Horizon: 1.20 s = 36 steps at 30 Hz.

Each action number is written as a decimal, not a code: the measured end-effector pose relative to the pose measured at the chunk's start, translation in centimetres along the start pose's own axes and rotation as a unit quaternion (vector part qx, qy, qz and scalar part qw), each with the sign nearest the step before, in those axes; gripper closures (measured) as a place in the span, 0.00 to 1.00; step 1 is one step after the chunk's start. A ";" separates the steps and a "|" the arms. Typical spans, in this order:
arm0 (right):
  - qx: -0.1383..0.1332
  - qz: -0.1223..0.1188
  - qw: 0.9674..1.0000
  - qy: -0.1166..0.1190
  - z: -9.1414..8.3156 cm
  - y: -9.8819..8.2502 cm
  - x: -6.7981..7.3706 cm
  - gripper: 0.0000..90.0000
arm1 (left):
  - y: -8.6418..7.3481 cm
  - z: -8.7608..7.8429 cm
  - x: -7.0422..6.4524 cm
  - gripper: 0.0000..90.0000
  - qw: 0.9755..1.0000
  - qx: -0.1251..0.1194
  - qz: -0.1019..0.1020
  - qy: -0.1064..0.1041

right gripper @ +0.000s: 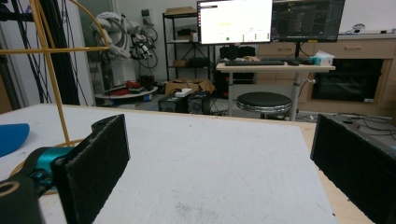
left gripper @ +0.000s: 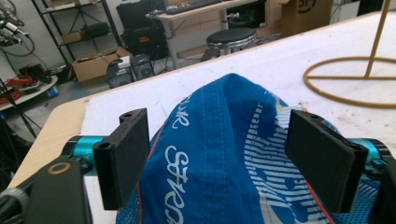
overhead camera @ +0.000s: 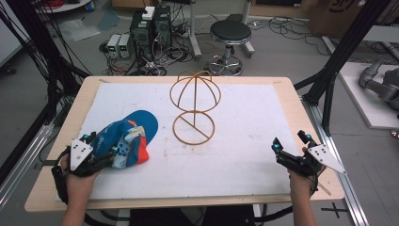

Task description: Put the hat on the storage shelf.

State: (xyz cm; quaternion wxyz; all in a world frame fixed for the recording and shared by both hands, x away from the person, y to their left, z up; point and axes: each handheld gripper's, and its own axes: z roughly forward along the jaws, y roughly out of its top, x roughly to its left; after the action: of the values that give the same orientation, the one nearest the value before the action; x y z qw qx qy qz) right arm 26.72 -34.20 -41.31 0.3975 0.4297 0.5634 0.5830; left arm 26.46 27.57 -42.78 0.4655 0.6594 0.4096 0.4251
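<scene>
Cap not yet on the stand: the grasp was only beginning.

The desk (overhead camera: 282,101) carried a white mat, and at the centre of the high view the wire stand (overhead camera: 194,107) stood bare, nothing on its dome. The cap (overhead camera: 126,139) lay at the lower left of that frame, well apart from the stand, so the carrying and placing were all left to do. The left hand-held gripper (overhead camera: 101,143) sat at the cap's near edge; in the left gripper view its jaws stood wide on either side of the blue cloth (left gripper: 219,149), which bulged between them, the pads close to it but seemingly not yet pressing. The right hand-held gripper (overhead camera: 291,142) rested at the lower right of the high view, jaws wide and holding nothing, over bare mat.
</scene>
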 end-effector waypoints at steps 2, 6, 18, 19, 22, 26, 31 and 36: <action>-0.001 -0.001 1.000 -0.001 0.0 0.0 -0.1 0.05 | 0.0 0.2 0.1 0.27 1.000 0.008 0.000 0.000; 0.000 0.001 1.000 -0.003 -0.1 0.0 -0.1 0.05 | -0.1 0.5 0.2 0.29 1.000 0.019 -0.002 0.005; 0.001 0.003 1.000 -0.008 -0.1 0.0 -0.3 0.05 | -0.4 1.1 0.2 0.40 0.999 0.037 0.009 0.017; 0.001 0.004 1.000 -0.008 -0.1 0.0 -0.3 0.05 | -0.4 1.1 0.2 0.41 0.999 0.038 0.008 0.019; 0.001 0.003 1.000 -0.008 -0.1 0.0 -0.3 0.05 | -0.5 1.2 0.3 0.45 0.999 0.044 0.006 0.024; 0.005 0.003 1.000 -0.012 -0.1 -0.1 -0.3 0.05 | -0.6 1.4 0.3 0.51 0.998 0.053 0.000 0.027; 0.007 0.007 1.000 -0.013 -0.1 -0.1 -0.3 0.05 | -0.8 1.8 0.1 0.58 0.997 0.077 -0.001 0.020; 0.006 0.010 1.000 -0.014 -0.1 -0.1 -0.3 0.05 | -0.7 1.8 0.1 0.81 0.997 0.081 0.003 0.014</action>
State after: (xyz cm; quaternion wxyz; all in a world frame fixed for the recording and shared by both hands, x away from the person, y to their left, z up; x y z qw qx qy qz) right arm 26.72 -34.54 -41.43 0.3971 0.4459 0.5568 0.5775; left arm 28.04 27.31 -43.77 0.4033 0.6899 0.4476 0.4012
